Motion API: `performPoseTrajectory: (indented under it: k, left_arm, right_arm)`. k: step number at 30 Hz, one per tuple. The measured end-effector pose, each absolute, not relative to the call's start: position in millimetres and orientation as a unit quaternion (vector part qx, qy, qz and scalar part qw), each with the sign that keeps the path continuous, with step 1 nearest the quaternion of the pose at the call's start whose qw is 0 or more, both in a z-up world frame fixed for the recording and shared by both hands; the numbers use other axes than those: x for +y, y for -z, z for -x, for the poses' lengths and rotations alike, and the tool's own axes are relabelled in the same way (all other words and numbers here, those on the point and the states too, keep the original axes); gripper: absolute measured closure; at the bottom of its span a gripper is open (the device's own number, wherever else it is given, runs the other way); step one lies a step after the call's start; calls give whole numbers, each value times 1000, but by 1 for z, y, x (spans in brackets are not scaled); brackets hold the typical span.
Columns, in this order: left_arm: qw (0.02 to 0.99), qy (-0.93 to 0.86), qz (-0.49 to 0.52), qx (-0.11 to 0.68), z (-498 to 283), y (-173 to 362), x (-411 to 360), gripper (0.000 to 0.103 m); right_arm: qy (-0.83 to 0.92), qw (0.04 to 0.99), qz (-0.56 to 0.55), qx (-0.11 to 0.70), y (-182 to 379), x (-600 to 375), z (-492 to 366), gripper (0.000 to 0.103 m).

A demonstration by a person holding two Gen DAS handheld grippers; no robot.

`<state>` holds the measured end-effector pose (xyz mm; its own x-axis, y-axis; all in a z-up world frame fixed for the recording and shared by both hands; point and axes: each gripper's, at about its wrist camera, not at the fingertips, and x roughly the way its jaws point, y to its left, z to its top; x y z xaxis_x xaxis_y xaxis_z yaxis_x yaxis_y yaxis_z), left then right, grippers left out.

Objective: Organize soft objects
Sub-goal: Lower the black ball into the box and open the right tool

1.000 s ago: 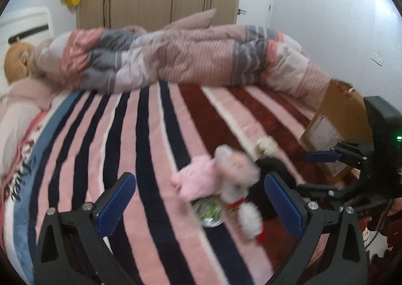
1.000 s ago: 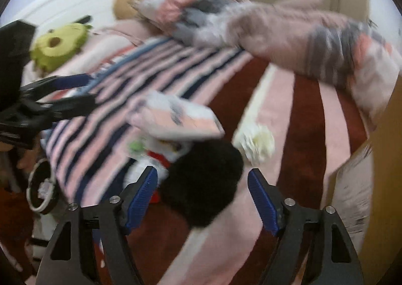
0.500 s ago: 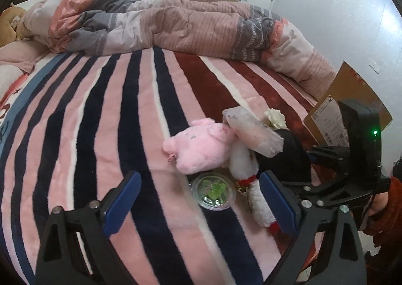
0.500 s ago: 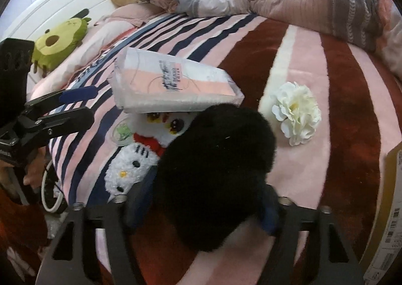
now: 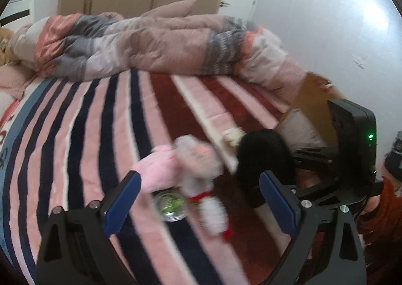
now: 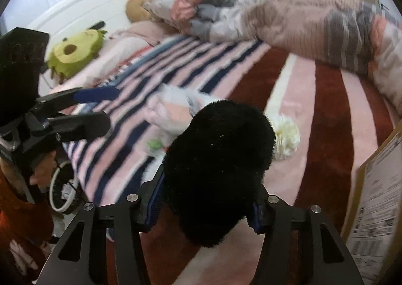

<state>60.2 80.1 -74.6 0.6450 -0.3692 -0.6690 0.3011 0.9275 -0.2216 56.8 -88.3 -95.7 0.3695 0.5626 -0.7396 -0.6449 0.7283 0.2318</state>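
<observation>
My right gripper [image 6: 206, 203] is shut on a black fluffy plush [image 6: 218, 159] and holds it lifted above the striped blanket; the plush also shows in the left wrist view [image 5: 263, 159]. My left gripper [image 5: 199, 199] is open and empty, hovering over a blurred pile: a pink plush [image 5: 160, 169], a white plush with red trim [image 5: 211, 209], a tissue pack [image 5: 198, 152] and a clear round lid with green inside [image 5: 170, 206]. A white fabric flower [image 6: 285, 138] lies on the blanket beside the black plush.
A rumpled pink and grey duvet [image 5: 155, 46] lies across the far side of the bed. A cardboard box [image 6: 377, 207] stands at the bed's right edge. A green avocado plush [image 6: 75, 52] and a brown plush [image 6: 137, 7] sit by the headboard.
My right gripper closed on the black plush and lifted it off the blanket. The left gripper's view shifted up and back from the pile; it stayed open.
</observation>
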Motion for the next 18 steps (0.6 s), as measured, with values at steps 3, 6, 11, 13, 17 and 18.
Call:
performPoseTrajectory:
  k: [3, 6, 11, 13, 17, 18]
  left_arm:
    - [905, 213, 45, 365, -54, 52, 62, 9]
    - [897, 250, 61, 359, -52, 33, 43, 15]
    - [888, 288, 43, 356, -52, 6, 1, 32]
    - [889, 288, 36, 355, -53, -5, -12, 36]
    - [890, 304, 22, 338, -57, -29, -42, 39]
    - [891, 307, 17, 335, -59, -33, -51, 39]
  right_arm:
    - [-386, 830, 49, 400, 70, -89, -45, 52]
    - [-410, 830, 49, 375, 47, -91, -34, 52]
    - [-431, 838, 41, 334, 10, -108, -22, 52]
    - [-431, 843, 37, 319, -5, -121, -21, 53]
    - [-420, 857, 35, 296, -27, -154, -23, 53]
    - [-416, 860, 33, 293, -31, -163, -24, 53]
